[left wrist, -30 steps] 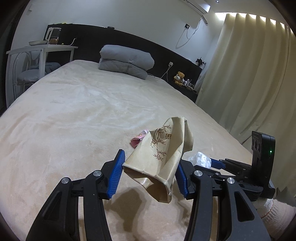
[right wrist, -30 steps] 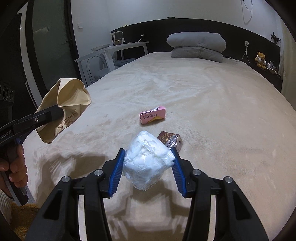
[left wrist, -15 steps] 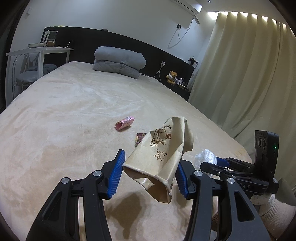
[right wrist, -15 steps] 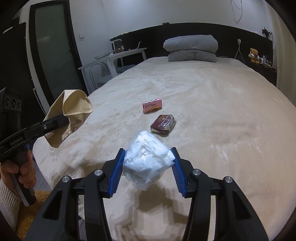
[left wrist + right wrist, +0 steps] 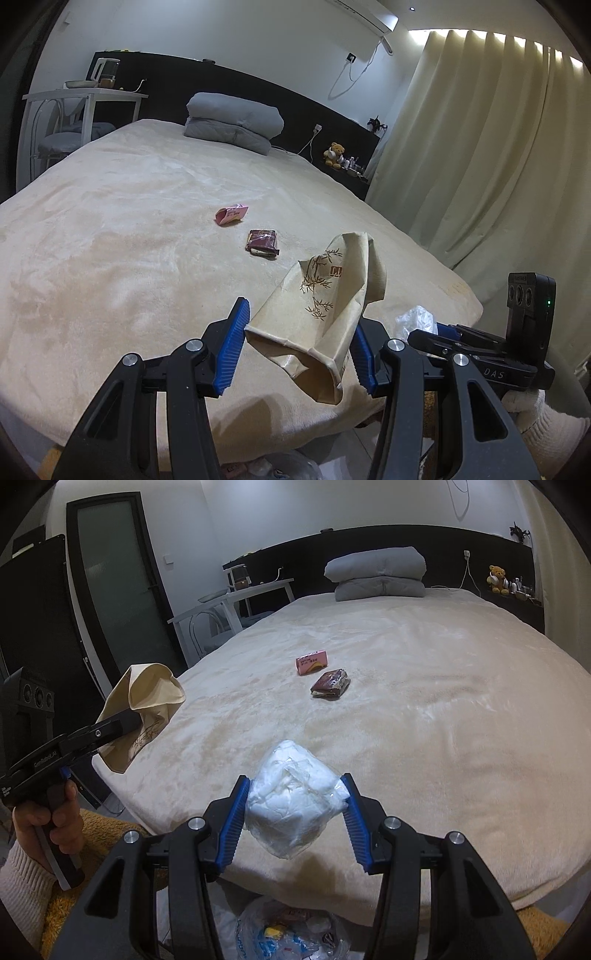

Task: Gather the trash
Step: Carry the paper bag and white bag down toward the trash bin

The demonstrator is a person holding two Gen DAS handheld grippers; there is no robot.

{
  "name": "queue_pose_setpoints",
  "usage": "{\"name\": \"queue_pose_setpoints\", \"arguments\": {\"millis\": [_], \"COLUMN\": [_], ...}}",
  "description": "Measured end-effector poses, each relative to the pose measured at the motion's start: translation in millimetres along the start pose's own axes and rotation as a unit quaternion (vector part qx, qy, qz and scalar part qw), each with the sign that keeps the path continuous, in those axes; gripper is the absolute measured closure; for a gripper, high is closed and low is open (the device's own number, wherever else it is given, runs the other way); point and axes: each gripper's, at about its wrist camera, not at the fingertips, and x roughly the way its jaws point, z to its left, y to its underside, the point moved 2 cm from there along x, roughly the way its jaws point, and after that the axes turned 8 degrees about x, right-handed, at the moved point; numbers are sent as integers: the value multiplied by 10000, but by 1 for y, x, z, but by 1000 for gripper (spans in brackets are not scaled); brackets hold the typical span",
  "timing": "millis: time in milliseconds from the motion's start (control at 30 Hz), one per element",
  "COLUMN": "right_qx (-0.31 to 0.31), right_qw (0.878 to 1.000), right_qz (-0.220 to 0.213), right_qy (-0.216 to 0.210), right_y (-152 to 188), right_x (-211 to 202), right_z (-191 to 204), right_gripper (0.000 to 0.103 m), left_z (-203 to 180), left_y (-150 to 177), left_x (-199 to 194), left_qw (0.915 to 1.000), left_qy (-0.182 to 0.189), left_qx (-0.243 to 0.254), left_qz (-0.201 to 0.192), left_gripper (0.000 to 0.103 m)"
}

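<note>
1. While I stand at the foot of the wide bed with its beige plush blanket [image 5: 424, 709], my left gripper [image 5: 299, 350] is clamped on a crumpled tan paper bag printed with bamboo sprigs [image 5: 325, 310], its blue-padded fingers [image 5: 232, 347] pressing the bag's lower part from both sides.
2. The bag's open top flares upward ahead of those fingers, and its bottom corner hangs below them, over the blanket's near edge.
3. My right gripper [image 5: 295, 812] is closed about halfway on a white wad of tissue wrapped in clear plastic film [image 5: 295, 805]; both blue pads [image 5: 232, 819] touch the wad, which hangs in the air above the bed's near edge.
4. Directly beneath my right gripper, on the floor, sits a clear plastic bag [image 5: 291, 930] with bits of coloured rubbish inside.
5. Well ahead of both grippers, on the blanket, lie a small pink cardboard box [image 5: 312, 662] and, just nearer to me, a dark brown crinkled snack wrapper [image 5: 330, 684]; the two are close but apart.
6. Far beyond them, at the head of the bed, a folded grey quilt [image 5: 378, 574] is stacked against the black headboard [image 5: 303, 110].
7. My left gripper sits off to the left of my right one, at about the same height.
</note>
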Motion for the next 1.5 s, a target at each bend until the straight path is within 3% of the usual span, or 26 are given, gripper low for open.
{"name": "queue_pose_setpoints", "arguments": {"millis": [400,767,1267,1500], "right_qx": [49,53,408,672], "right_qw": [9999,9993,9871,9749], "right_qz": [39,283,1529,2118], "right_qy": [-98,-244,-238,-126], "right_y": [36,56,94,107], "right_x": [-31,-32,9,29], "right_z": [5,10,2,-6], "right_gripper": [53,53,53,53], "left_z": [-31,-43,-50,-55], "left_y": [36,73,115,141], "left_x": [-18,-20,7,29], "left_qw": [9998,9975,9852,9696], "left_qy": [8,-31,-49,-75], "left_qx": [120,223,-14,85], "left_qz": [187,675,1713,2442], "left_gripper": [53,53,53,53]}}
